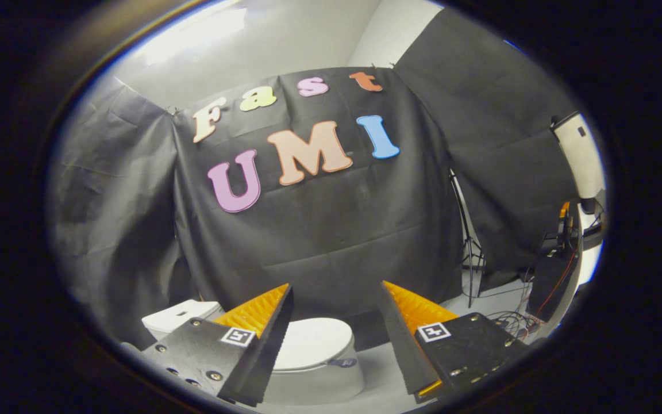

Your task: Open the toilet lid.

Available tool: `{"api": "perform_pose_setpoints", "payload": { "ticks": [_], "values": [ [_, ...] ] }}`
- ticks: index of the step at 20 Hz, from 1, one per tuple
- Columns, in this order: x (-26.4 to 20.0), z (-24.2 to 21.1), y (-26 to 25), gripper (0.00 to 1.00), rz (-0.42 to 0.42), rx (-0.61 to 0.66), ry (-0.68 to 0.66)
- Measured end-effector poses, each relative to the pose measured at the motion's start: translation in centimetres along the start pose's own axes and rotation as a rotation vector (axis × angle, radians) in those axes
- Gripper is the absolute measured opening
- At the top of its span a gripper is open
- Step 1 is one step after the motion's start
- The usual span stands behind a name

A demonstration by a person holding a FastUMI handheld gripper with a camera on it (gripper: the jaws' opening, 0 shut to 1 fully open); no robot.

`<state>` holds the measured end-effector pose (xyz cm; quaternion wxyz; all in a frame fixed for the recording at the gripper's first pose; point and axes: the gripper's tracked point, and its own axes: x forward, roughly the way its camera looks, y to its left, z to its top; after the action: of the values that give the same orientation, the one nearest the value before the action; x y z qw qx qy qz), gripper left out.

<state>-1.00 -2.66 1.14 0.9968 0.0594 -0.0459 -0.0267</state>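
A white toilet (pixel 314 368) stands on the floor below and ahead of me, in front of the black cloth wall. Its lid (pixel 311 342) lies flat and closed on the bowl. The white cistern (pixel 179 316) shows behind my left finger. My gripper (pixel 337 287) hangs well above the toilet, open, with nothing between its fingers. The lid shows through the gap between the two fingers, some way beyond them. The left finger hides the lid's left part.
A thin black stand (pixel 469 247) rises at the right against the cloth. Farther right are a dark box (pixel 549 282), loose cables (pixel 509 322) on the pale floor and a white upright device (pixel 581 152).
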Motion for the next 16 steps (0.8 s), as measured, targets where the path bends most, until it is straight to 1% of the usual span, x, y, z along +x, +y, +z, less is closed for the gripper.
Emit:
{"api": "perform_pose_setpoints", "payload": {
  "ticks": [6,8,16],
  "values": [
    [-0.2,0.8,-0.3,0.87,-0.025,-0.032,-0.025],
    [-0.4,1.1,-0.3,0.87,-0.023,-0.027,-0.037],
    [-0.7,1.8,-1.3,0.87,-0.062,-0.014,-0.083]
  ]
}}
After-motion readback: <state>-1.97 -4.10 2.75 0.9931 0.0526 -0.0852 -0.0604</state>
